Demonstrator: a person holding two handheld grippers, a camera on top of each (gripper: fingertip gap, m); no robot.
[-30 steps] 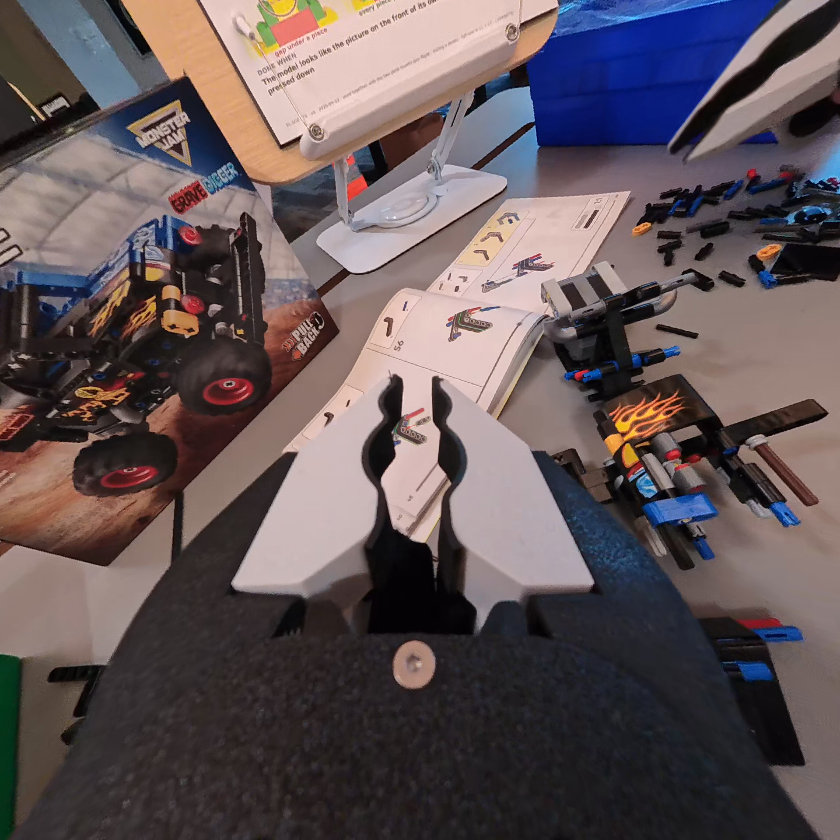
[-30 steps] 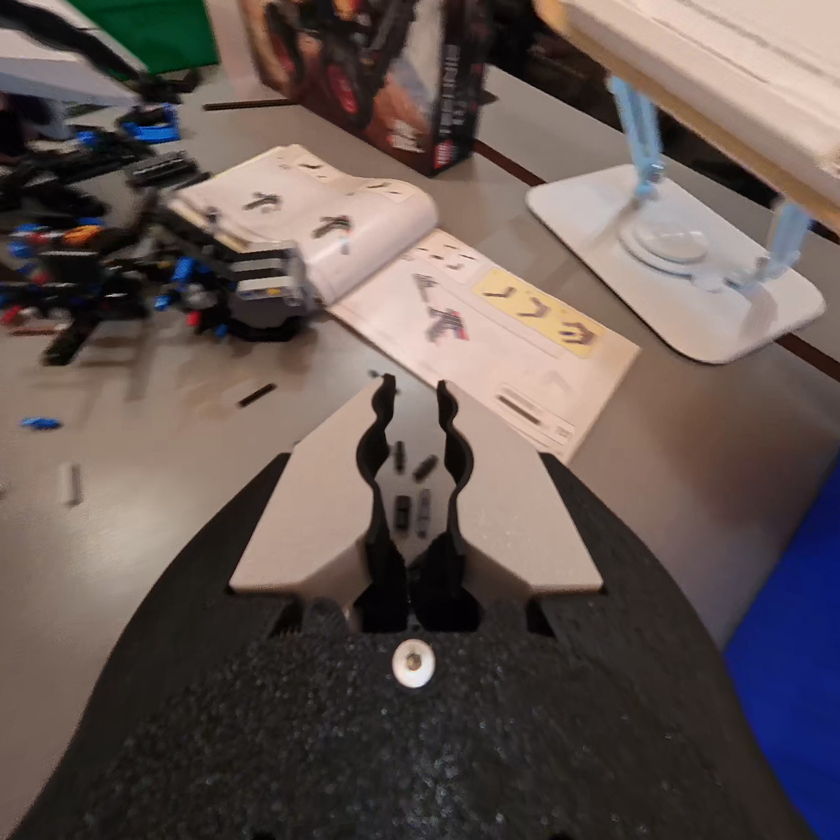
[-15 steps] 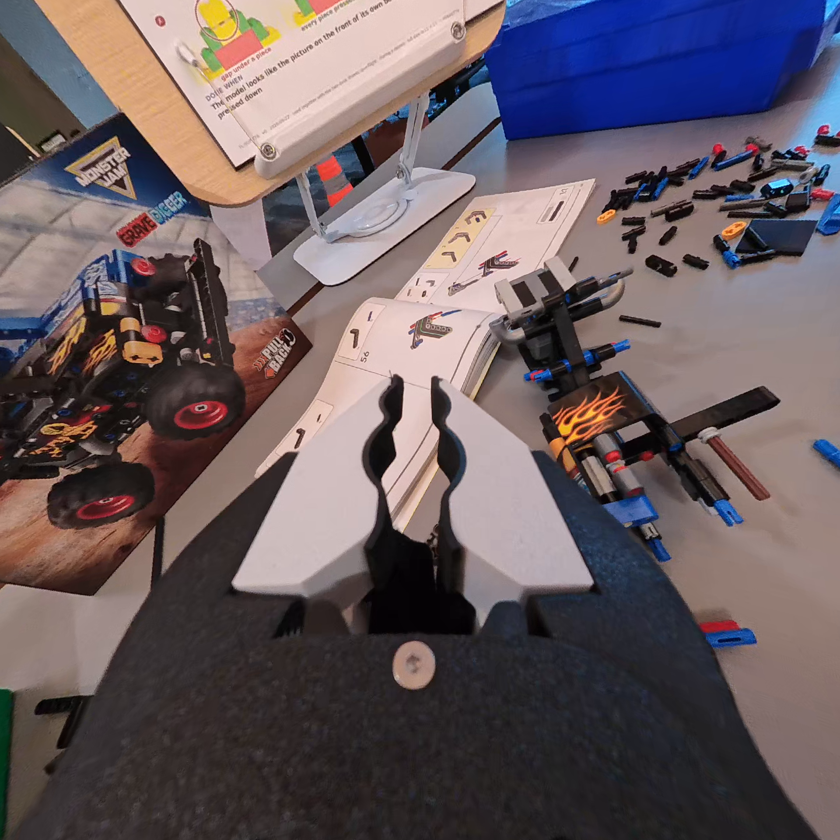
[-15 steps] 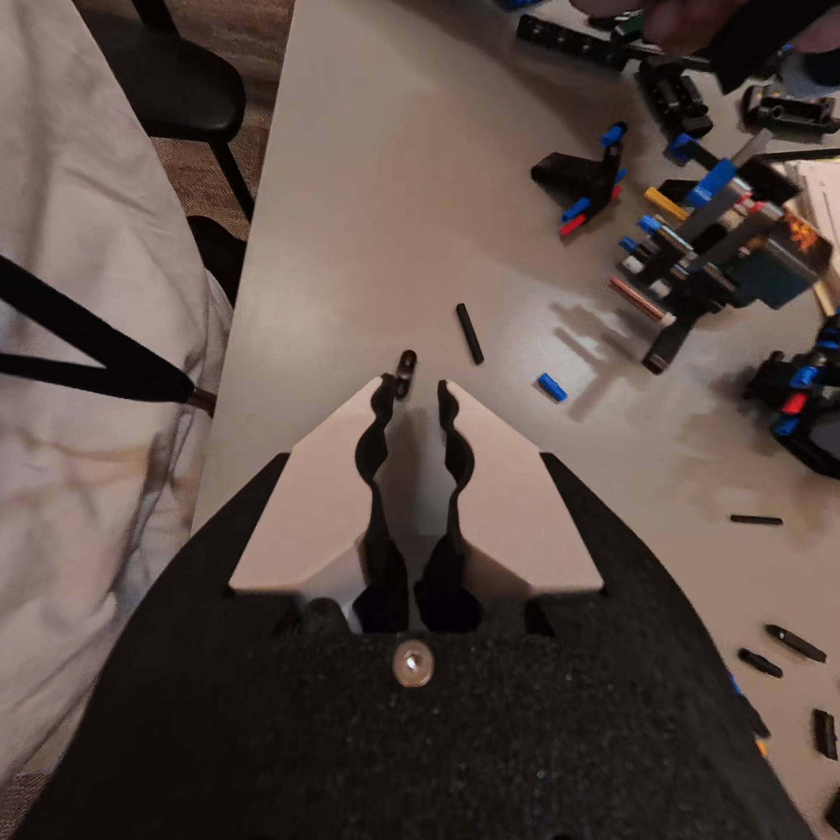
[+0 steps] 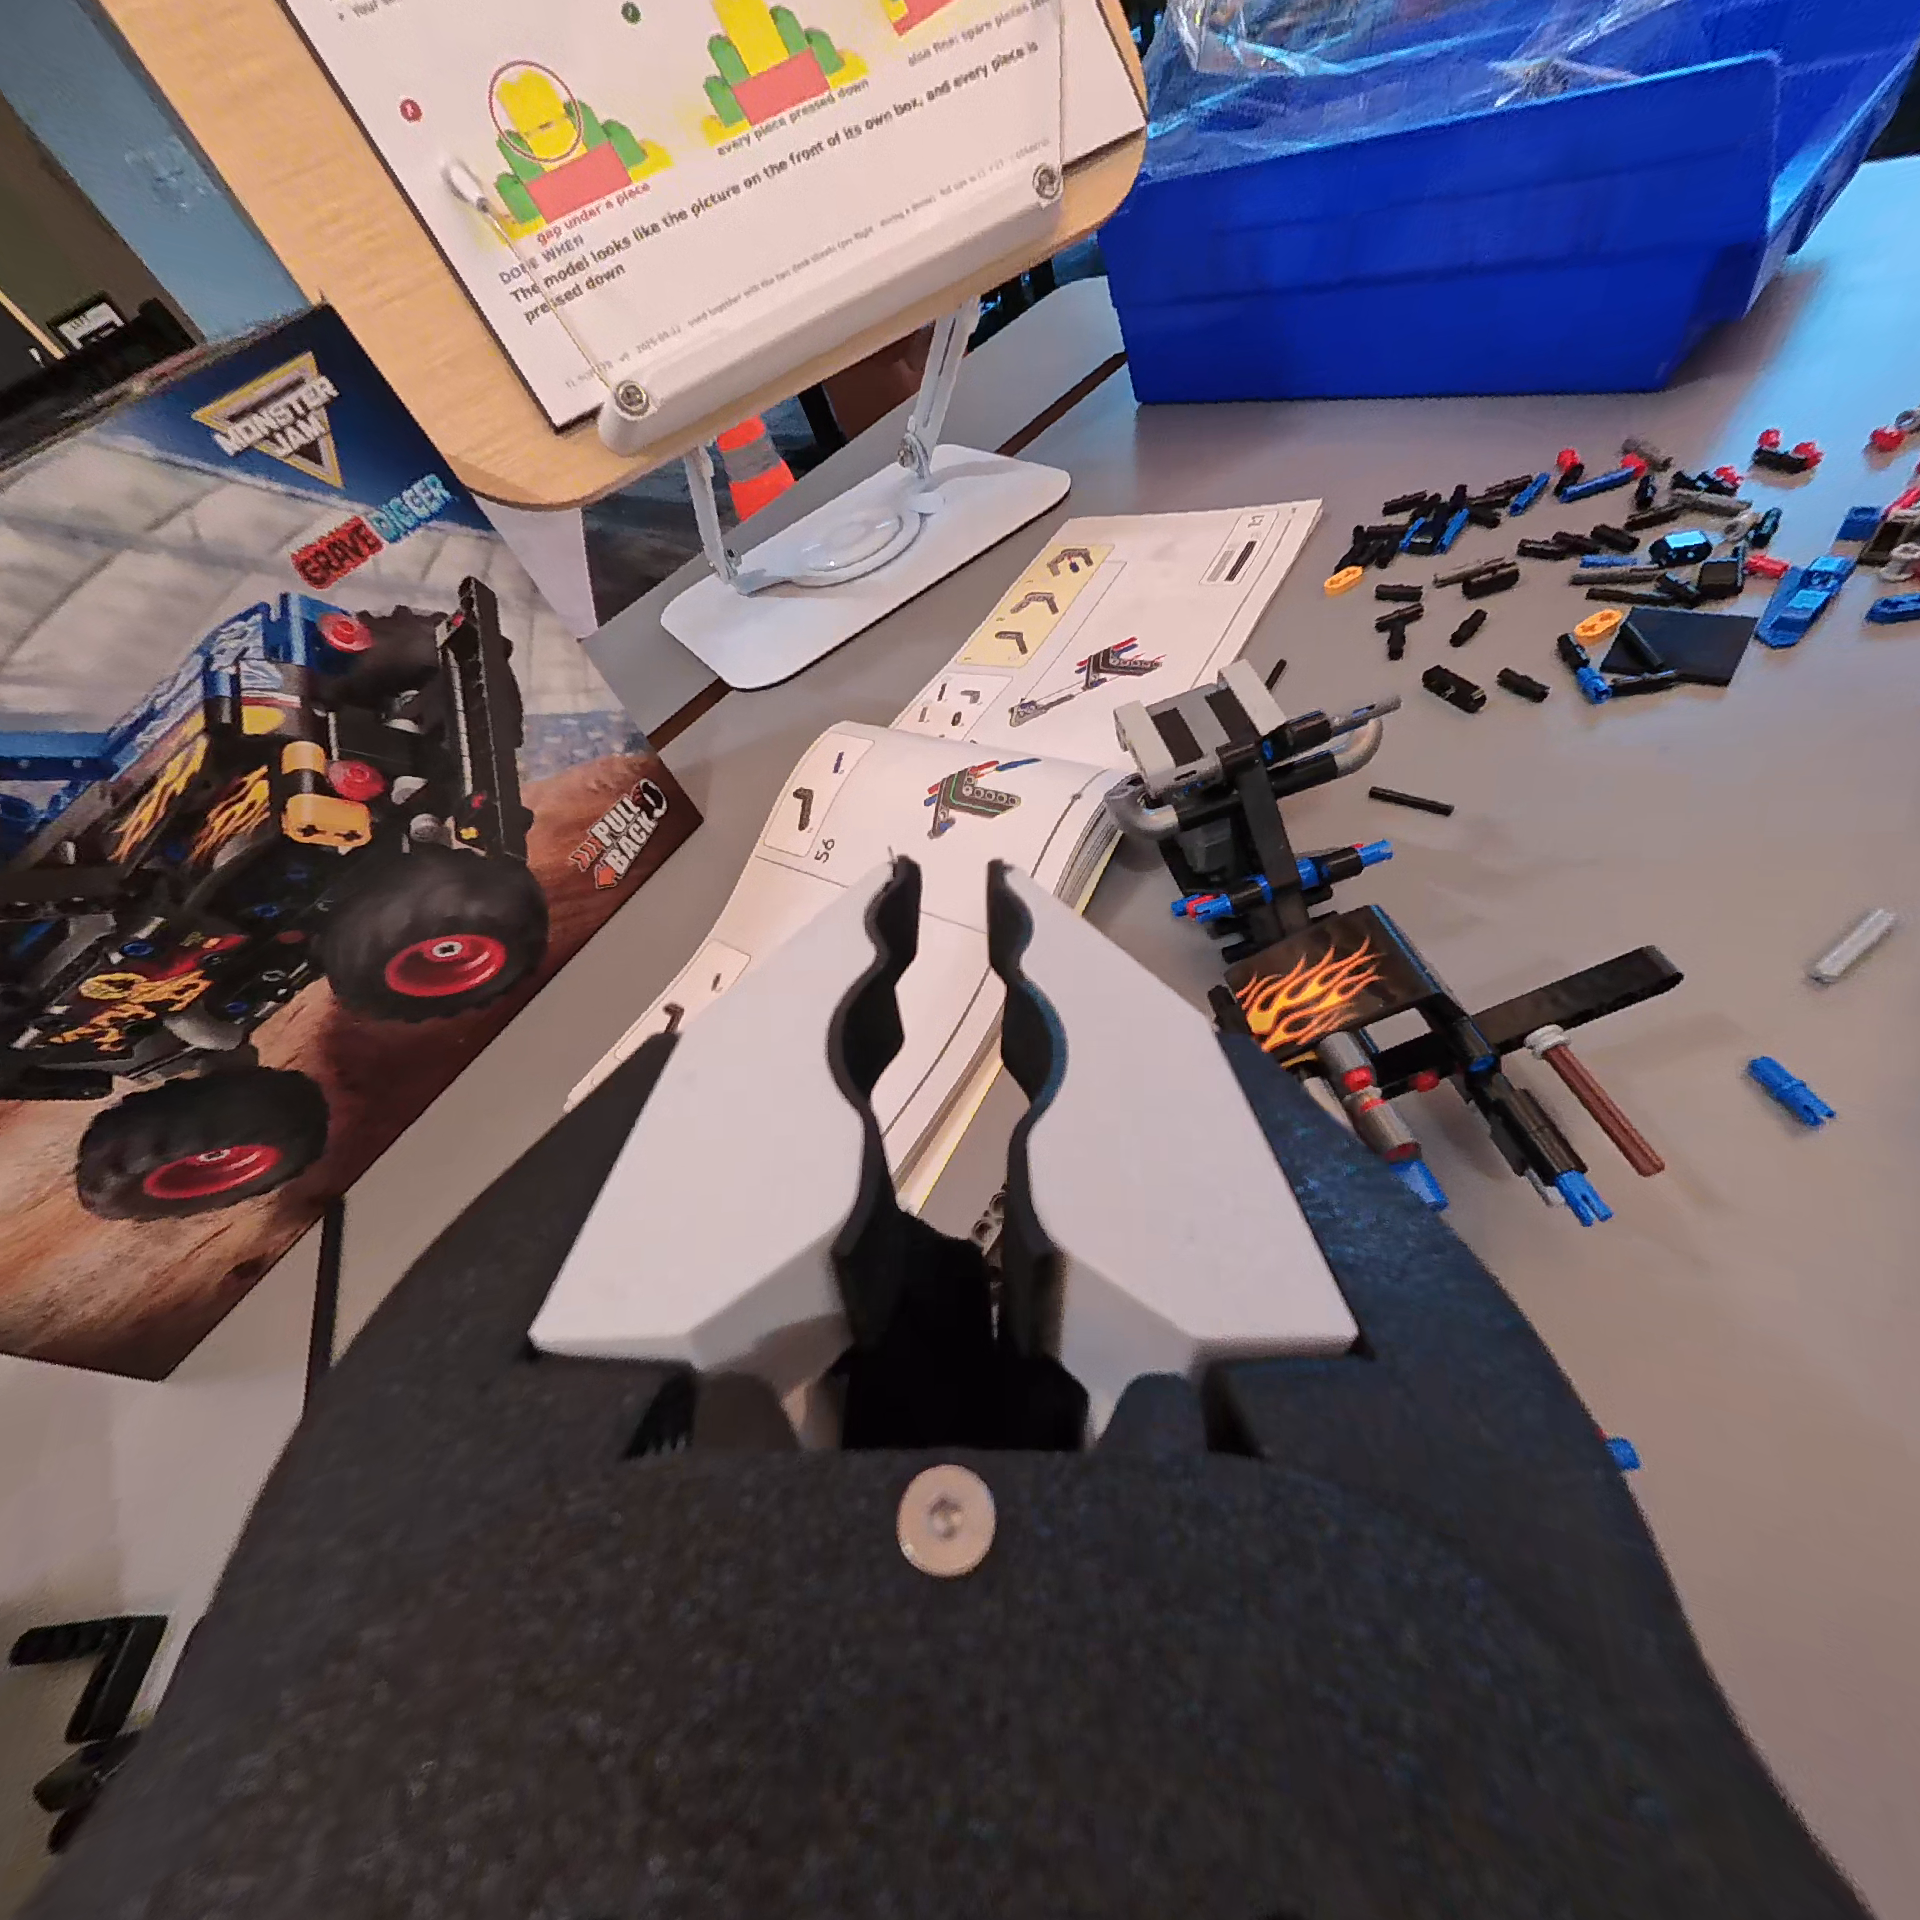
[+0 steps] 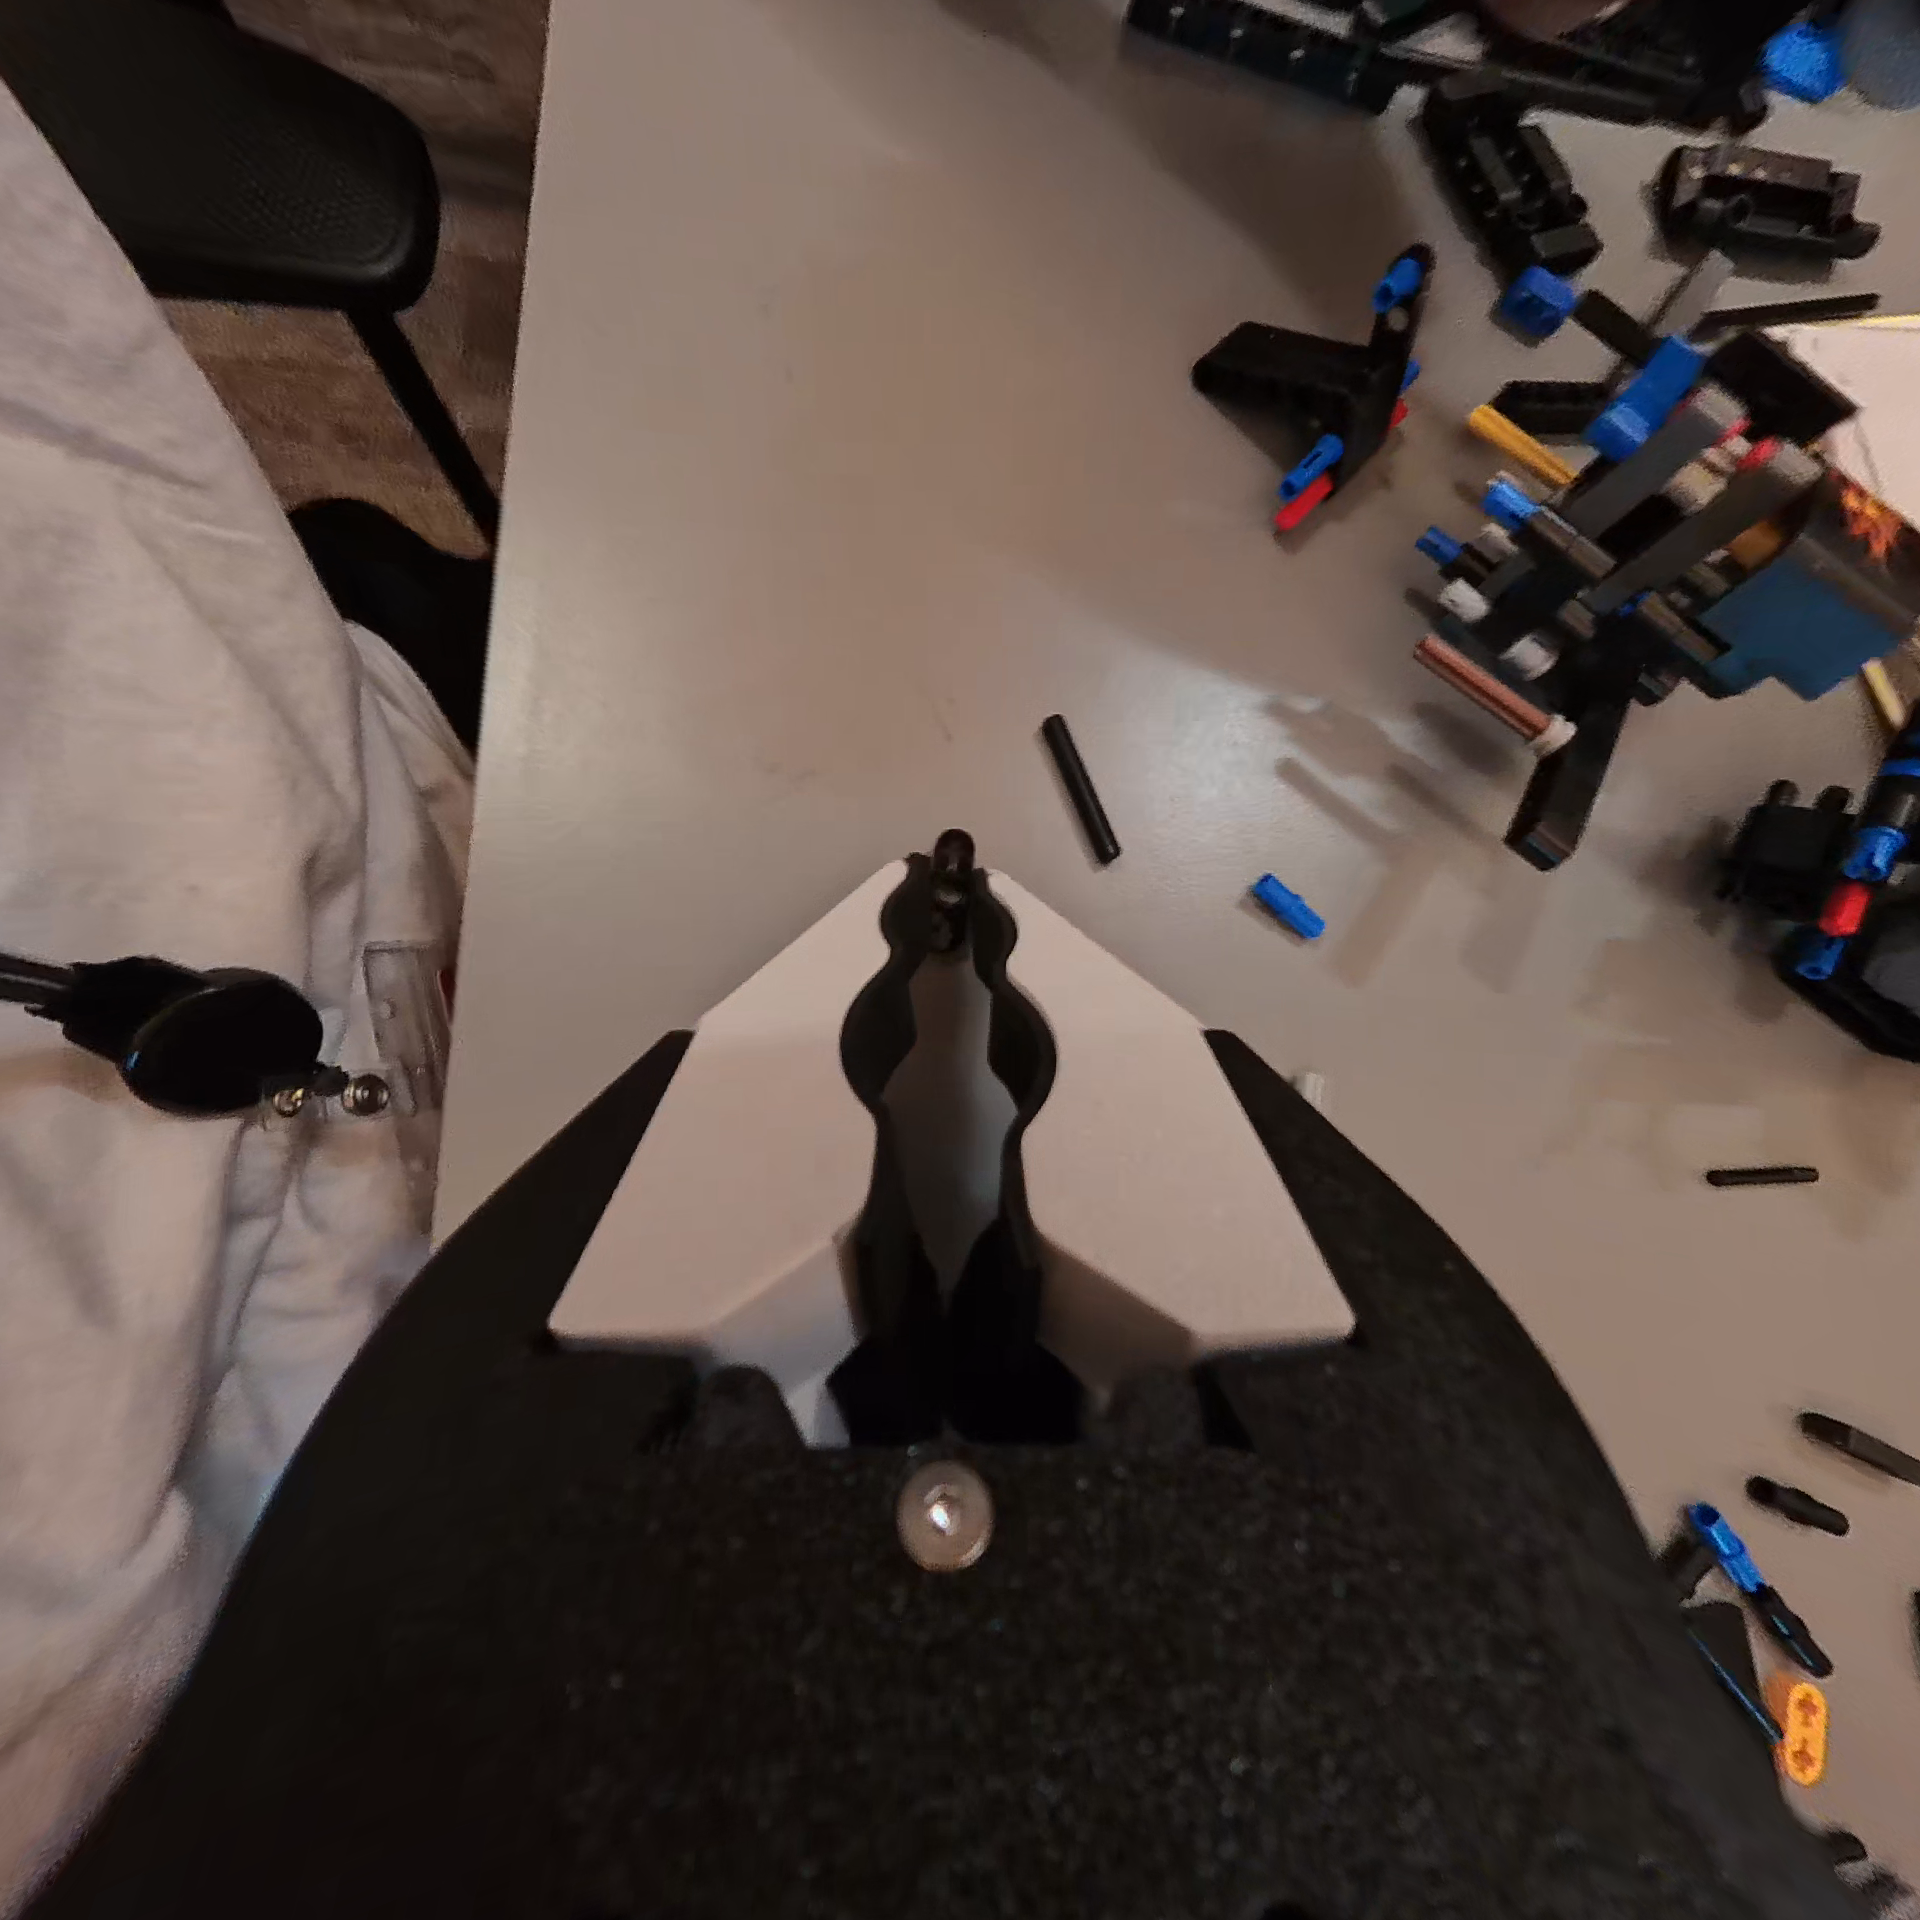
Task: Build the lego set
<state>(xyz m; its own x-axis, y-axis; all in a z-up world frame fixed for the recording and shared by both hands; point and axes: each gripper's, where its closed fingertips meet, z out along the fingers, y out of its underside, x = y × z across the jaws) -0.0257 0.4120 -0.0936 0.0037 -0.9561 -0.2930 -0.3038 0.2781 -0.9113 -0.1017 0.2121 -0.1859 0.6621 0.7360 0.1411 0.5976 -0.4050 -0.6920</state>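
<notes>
In the left wrist view my left gripper (image 5: 948, 873) is open and empty, held above the open instruction booklet (image 5: 935, 800). The partly built black model with a flame panel (image 5: 1320, 987) lies just right of it, with a grey and black sub-assembly (image 5: 1236, 748) behind. In the right wrist view my right gripper (image 6: 951, 883) is shut on a small black pin (image 6: 952, 854) low over the grey table. A black axle (image 6: 1081, 790) and a blue pin (image 6: 1286, 906) lie just right of it. The model (image 6: 1662, 561) shows at the right there.
The set's box (image 5: 260, 831) lies at the left, with a document stand (image 5: 862, 551) and a blue bin (image 5: 1455, 229) behind. Loose pieces (image 5: 1621, 582) are scattered at the far right. The table edge (image 6: 499, 727), a person's white clothing (image 6: 156, 727) and a chair (image 6: 229, 177) are left of my right gripper.
My right gripper swung from the booklet side to the table's near edge and has closed on the black pin that lay at its tips. My left gripper shifted slightly and stays open.
</notes>
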